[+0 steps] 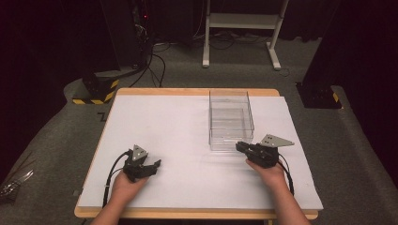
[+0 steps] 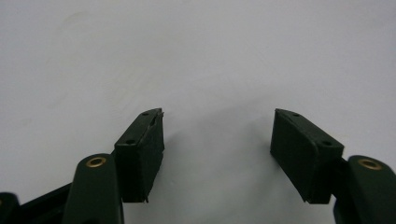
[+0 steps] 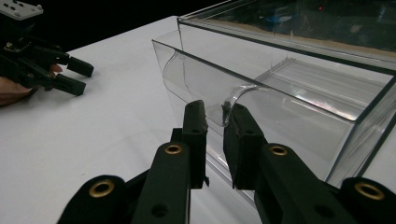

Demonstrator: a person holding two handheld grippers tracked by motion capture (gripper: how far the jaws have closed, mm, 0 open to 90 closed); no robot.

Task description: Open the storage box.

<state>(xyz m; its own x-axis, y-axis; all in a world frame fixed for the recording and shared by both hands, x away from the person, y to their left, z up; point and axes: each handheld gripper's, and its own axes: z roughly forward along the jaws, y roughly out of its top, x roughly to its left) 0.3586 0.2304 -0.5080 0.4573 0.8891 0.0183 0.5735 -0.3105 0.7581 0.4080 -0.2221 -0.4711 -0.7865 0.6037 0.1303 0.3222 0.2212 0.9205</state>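
A clear plastic bin [image 1: 231, 123] stands empty on the white table sheet [image 1: 173, 126], right of centre. My right gripper [image 1: 238, 146] is at the bin's near wall. In the right gripper view its jaws [image 3: 215, 116] stand close together on the curved front lip of the bin [image 3: 280, 107], with only a narrow gap between them. My left gripper [image 1: 156, 167] rests low on the sheet at the near left, held by a hand. Its jaws [image 2: 217, 135] are wide apart over the bare white surface with nothing between them. The left gripper [image 3: 77, 77] also appears far off in the right gripper view.
The sheet covers a wooden table [image 1: 187, 92] whose edges show at the back and front. Grey carpet lies around it, with a white desk frame [image 1: 239, 28] and cables behind, and black stands with yellow-striped bases [image 1: 96, 91] at the far left.
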